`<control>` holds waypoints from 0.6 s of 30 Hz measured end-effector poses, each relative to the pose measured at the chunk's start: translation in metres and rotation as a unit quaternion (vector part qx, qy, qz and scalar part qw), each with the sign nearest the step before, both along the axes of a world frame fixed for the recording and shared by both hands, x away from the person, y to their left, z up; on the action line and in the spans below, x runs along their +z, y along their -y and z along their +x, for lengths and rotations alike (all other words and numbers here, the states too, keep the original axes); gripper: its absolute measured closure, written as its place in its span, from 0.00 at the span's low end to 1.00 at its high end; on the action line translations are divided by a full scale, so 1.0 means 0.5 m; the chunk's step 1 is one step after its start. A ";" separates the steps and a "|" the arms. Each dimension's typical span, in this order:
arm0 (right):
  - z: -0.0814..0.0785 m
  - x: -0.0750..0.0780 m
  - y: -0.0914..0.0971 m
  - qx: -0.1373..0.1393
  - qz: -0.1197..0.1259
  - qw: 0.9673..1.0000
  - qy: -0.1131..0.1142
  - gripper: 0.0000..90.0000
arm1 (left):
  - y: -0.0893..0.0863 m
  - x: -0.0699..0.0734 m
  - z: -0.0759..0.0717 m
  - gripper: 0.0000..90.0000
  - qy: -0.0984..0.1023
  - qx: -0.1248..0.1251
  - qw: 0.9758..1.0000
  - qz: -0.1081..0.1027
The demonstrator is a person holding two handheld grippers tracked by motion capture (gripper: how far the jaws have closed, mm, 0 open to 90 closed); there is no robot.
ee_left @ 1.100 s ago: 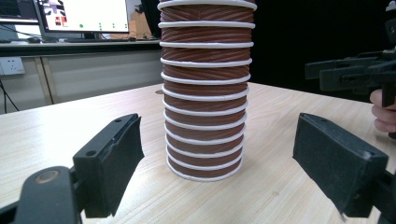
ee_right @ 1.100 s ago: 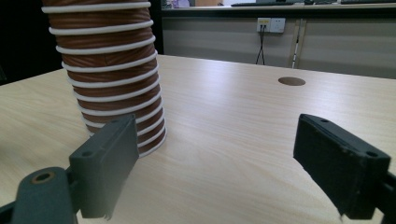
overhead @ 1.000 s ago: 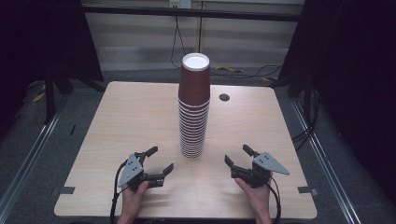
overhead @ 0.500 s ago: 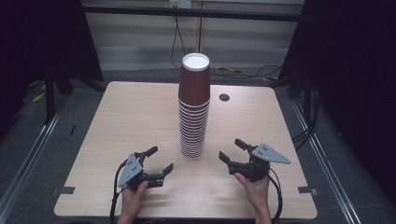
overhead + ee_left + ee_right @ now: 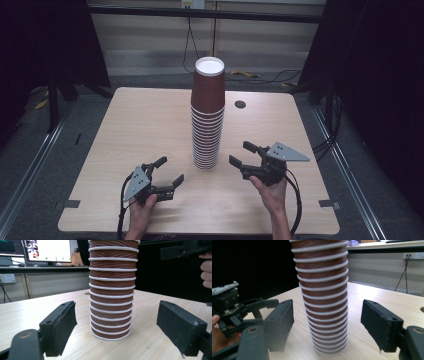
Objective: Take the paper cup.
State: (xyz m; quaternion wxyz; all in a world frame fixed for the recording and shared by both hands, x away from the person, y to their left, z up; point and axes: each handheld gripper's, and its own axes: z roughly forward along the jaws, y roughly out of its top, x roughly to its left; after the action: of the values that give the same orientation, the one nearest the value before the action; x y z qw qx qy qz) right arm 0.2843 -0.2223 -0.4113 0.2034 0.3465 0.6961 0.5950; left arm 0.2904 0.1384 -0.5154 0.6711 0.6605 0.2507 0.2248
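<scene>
A tall stack of brown ribbed paper cups with white rims (image 5: 207,120) stands upright at the middle of the wooden table (image 5: 140,125). My left gripper (image 5: 171,169) rests low on the table, left of and nearer than the stack, jaws open and empty. In the left gripper view the stack (image 5: 111,290) stands beyond the gap between the pads. My right gripper (image 5: 239,152) is held above the table just right of the stack's base, open and empty, aimed at the stack. The right gripper view has the stack (image 5: 322,295) ahead between its pads (image 5: 280,320), not touched.
A round dark hole (image 5: 240,104) sits in the table behind and right of the stack. Black curtains flank the table, and cables lie on the floor behind it. A lit monitor (image 5: 47,250) stands on a desk beyond. The left gripper (image 5: 249,307) appears left of the stack.
My right gripper has risen off the table and moved a little left toward the stack, its jaws staying open. The left gripper and the stack have not moved.
</scene>
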 end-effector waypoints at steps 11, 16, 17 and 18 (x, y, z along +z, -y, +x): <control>0.024 0.057 -0.020 0.008 -0.009 1.000 0.013 0.29 | -0.001 0.000 -0.001 0.17 0.004 -0.003 1.000 0.002; 0.038 0.084 -0.019 0.004 -0.004 1.000 0.017 0.28 | -0.001 0.000 -0.001 0.17 0.004 -0.004 1.000 0.001; 0.041 0.089 -0.018 0.006 -0.001 1.000 0.019 0.28 | -0.001 0.000 -0.001 0.17 0.004 -0.003 1.000 0.001; 0.045 0.094 -0.018 0.008 0.000 1.000 0.019 0.28 | -0.001 0.000 -0.001 0.17 0.004 -0.003 1.000 0.001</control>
State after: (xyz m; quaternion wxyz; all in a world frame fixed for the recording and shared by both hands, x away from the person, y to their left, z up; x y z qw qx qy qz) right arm 0.3067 -0.2136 -0.3642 0.2117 0.3296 0.6946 0.6034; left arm 0.2899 0.1391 -0.5156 0.6721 0.6612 0.2453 0.2257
